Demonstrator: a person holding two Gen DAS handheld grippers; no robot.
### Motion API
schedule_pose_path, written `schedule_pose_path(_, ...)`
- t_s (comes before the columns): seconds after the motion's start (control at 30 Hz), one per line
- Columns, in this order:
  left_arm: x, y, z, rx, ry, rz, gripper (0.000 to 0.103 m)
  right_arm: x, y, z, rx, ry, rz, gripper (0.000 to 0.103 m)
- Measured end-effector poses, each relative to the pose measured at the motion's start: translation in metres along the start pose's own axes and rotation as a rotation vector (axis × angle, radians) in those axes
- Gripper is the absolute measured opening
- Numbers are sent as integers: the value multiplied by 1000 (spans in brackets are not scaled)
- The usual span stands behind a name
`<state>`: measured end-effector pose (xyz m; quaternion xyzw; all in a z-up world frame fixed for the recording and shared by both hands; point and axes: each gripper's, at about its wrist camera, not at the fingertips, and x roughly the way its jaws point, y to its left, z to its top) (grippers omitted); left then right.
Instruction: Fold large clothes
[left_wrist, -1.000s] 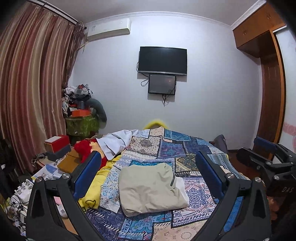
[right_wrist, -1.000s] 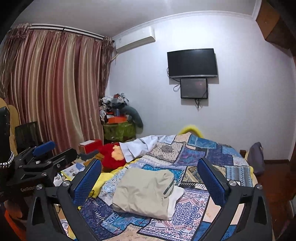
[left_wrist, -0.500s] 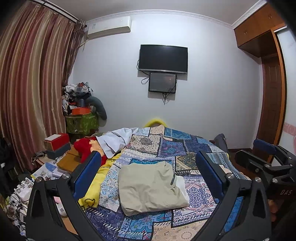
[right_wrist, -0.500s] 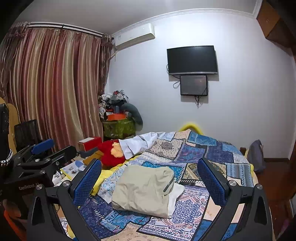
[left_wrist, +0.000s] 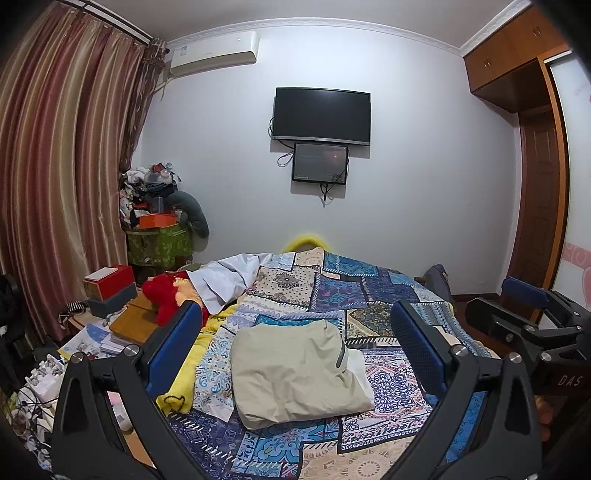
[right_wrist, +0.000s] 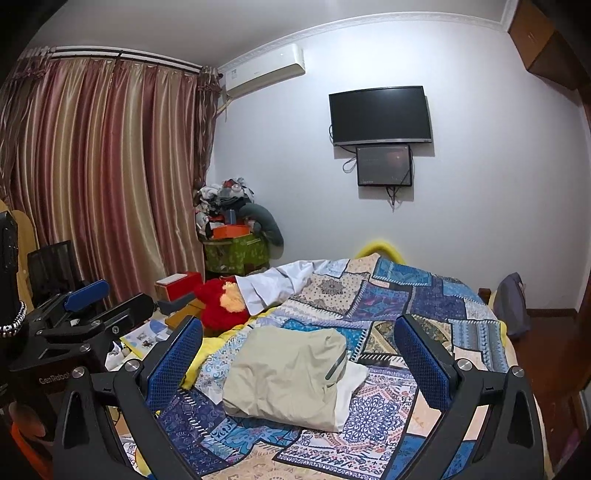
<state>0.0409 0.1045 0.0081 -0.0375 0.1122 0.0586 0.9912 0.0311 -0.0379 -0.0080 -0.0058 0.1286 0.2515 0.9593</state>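
Risk of undoing the fold: snagging only the top layer of the garment, or catching the quilt beneath, would drag it open. Left gripper raised well above the bed, level, fingers spread wide, empty. Right gripper likewise, fingers apart, nothing held. Garment folded mid-bed.

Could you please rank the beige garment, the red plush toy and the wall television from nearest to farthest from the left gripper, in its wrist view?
1. Beige garment, folded on the bed straight ahead.
2. Red plush toy, left, beside the bed.
3. Television, on the far wall.
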Motion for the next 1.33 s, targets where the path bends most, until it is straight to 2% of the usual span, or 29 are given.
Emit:
schedule_pose_path(1.13, 5, 8, -2, -39, 30, -39, 103, -2, 2, 0, 24, -1, -15, 103)
schedule_pose_path(1.33, 7, 6, -5, -33, 45, -50, 103, 1, 12, 1, 31, 4, -24, 103)
